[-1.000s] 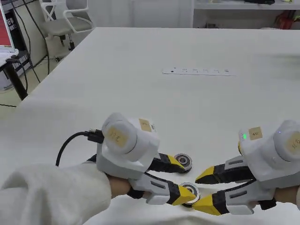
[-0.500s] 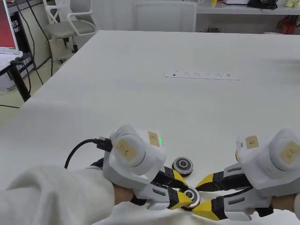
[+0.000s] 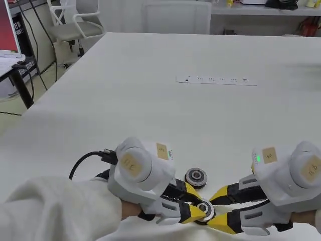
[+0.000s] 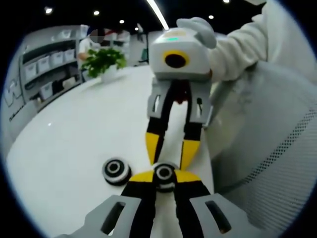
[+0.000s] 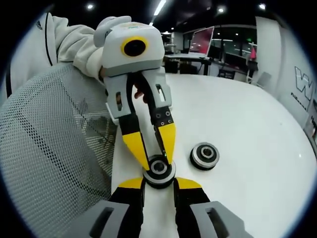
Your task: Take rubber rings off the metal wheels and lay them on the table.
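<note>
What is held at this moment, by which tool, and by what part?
The left tool pinches the near wheel across its rim. The right tool's jaws flank the same wheel; whether they grip cannot be told.

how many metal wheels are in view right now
2. The near wheel sits between the tips of the left gripper and right gripper; the free wheel lies on the table just beyond it. The grippers may hide more.
</note>
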A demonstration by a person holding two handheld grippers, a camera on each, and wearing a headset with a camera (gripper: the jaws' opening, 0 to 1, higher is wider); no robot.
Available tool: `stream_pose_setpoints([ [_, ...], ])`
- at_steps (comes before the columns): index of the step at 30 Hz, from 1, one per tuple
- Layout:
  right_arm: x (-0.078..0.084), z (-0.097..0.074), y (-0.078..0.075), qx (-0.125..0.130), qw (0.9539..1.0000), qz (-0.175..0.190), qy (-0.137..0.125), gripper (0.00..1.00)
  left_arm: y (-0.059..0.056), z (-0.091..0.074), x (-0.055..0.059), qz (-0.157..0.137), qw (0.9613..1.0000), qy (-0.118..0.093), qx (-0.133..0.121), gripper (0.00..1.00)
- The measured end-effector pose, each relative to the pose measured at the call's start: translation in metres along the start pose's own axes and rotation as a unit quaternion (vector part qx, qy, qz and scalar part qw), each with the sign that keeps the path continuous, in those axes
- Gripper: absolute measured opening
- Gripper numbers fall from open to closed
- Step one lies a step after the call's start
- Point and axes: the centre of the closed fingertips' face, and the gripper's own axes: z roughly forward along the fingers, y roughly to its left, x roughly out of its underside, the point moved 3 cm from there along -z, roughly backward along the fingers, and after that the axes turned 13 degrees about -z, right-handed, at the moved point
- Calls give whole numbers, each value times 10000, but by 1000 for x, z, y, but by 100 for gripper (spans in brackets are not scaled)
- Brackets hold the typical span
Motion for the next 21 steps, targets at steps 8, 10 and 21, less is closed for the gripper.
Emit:
stream_pose_setpoints([
  [8, 3, -2, 1, -27, 9998, 199, 35, 16, 0, 0, 1, 22, 10000, 1, 0, 14],
  [10, 3, -3, 0, -35, 9997, 257, 52, 16, 0, -1, 1, 22, 10000, 1, -1, 14],
  [21, -2, 5, -3, 180, 9998, 61, 2, 29, 0, 0, 1, 4, 10000, -15, 2, 14],
])
